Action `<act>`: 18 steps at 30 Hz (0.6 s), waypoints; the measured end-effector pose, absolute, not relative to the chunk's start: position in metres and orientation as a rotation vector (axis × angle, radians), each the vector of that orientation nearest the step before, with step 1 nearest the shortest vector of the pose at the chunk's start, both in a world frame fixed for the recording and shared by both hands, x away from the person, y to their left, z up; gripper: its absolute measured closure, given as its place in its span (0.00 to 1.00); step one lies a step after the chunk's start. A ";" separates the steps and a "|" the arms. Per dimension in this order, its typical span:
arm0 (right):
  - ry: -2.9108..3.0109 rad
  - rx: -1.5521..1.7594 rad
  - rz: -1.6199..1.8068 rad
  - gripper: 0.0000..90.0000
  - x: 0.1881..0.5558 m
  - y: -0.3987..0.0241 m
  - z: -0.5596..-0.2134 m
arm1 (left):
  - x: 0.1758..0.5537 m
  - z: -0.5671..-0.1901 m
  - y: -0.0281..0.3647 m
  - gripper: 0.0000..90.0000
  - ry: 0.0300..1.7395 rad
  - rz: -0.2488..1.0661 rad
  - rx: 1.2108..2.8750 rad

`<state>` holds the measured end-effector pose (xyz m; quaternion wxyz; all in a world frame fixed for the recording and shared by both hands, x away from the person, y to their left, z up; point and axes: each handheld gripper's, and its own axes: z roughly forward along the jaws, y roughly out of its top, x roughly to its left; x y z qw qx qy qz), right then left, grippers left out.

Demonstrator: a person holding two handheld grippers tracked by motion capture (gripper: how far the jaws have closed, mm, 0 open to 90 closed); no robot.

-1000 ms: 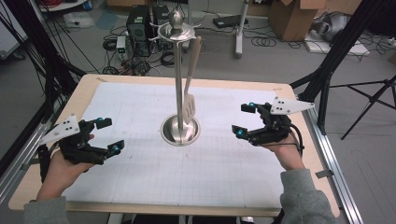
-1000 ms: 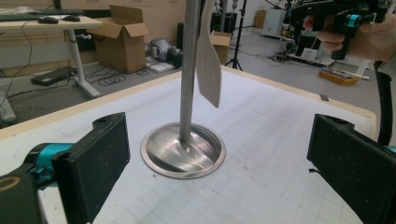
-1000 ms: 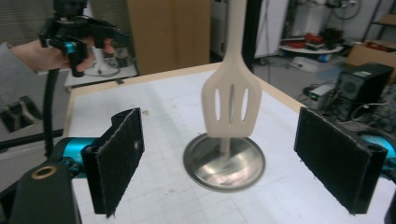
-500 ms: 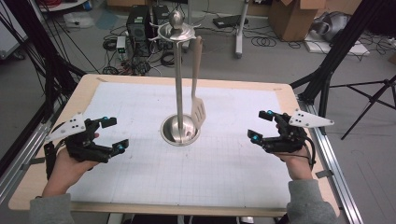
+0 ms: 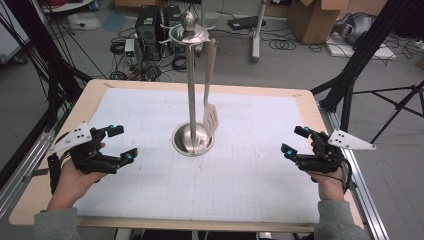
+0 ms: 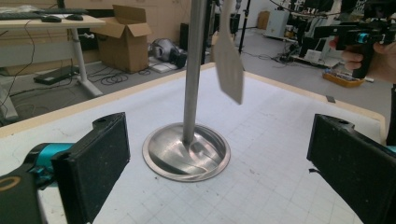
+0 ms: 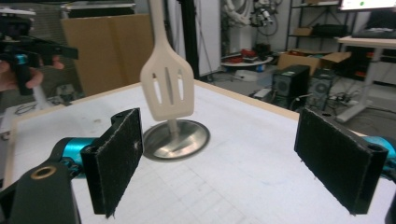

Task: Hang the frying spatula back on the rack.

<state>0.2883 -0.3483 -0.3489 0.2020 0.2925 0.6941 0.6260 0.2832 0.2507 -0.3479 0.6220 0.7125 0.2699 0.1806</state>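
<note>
High view: no readable writing seen; slotted spatula (image 5: 210, 118) hung on stand (image 5: 193, 140) mid-tabletop (image 5: 150, 90); left hand-held gripper (image 5: 123, 144) and right hand-held gripper (image 5: 295, 141) both held spread, empty.

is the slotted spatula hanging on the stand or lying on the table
Hanging: the slotted spatula dangles from the top of the utensil stand, its blade clear above the stand's round base.

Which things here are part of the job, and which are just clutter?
In the job:
slotted spatula, hanging from the stand
metal stand, on the table
left tool, open
right tool, open

Lying about:
cardboard boxes on the floor
computer towers
cables on the floor
</note>
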 end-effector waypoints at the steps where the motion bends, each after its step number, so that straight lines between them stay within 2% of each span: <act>1: 1.929 0.826 1.742 0.16 0.287 -0.350 -0.350 | 0.284 -0.348 0.251 0.07 0.618 0.419 1.638; 18: 1.839 0.897 1.622 0.16 0.264 -0.366 -0.365 | 0.289 -0.350 0.248 0.07 0.614 0.416 1.633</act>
